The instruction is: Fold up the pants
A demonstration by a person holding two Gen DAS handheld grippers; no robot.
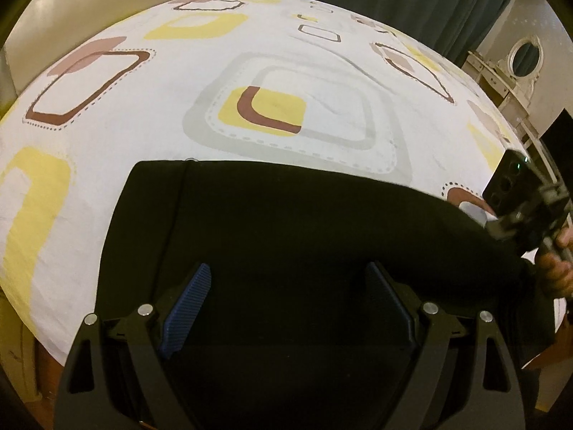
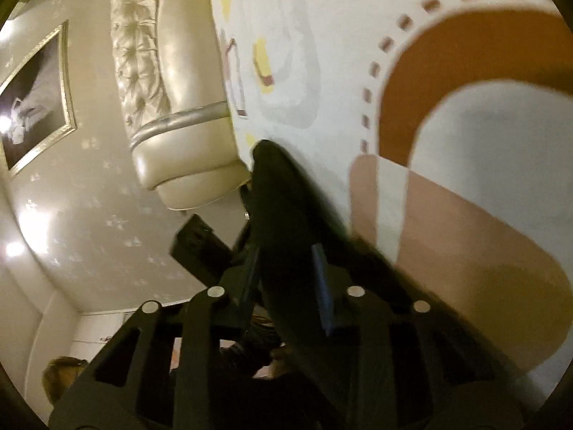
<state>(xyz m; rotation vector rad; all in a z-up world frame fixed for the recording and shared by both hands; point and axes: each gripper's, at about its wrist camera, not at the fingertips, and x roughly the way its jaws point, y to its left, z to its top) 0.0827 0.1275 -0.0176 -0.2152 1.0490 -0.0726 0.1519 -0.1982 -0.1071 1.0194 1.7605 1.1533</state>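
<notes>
Black fabric pants (image 1: 286, 222) spread flat on the bed's white sheet with yellow and brown squares (image 1: 143, 114), near edge. Left gripper (image 1: 286, 304) poised above pants, blue ribbed fingers (image 1: 186, 308) wide apart, holding nothing, probably waiting to take a hem. Right gripper (image 2: 286, 279) at pants' right end, fingers narrowed around a dark fold; actual pinch unclear through blur. Only right view shows cream tufted headboard (image 2: 154, 82).

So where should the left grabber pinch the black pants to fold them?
Probably the near-left edge of the black pants, coming down from above. The cloth lies flat on the patterned sheet, so a corner lifts easiest. The left gripper hangs open right over it, while the right gripper is closed on the other end.
</notes>
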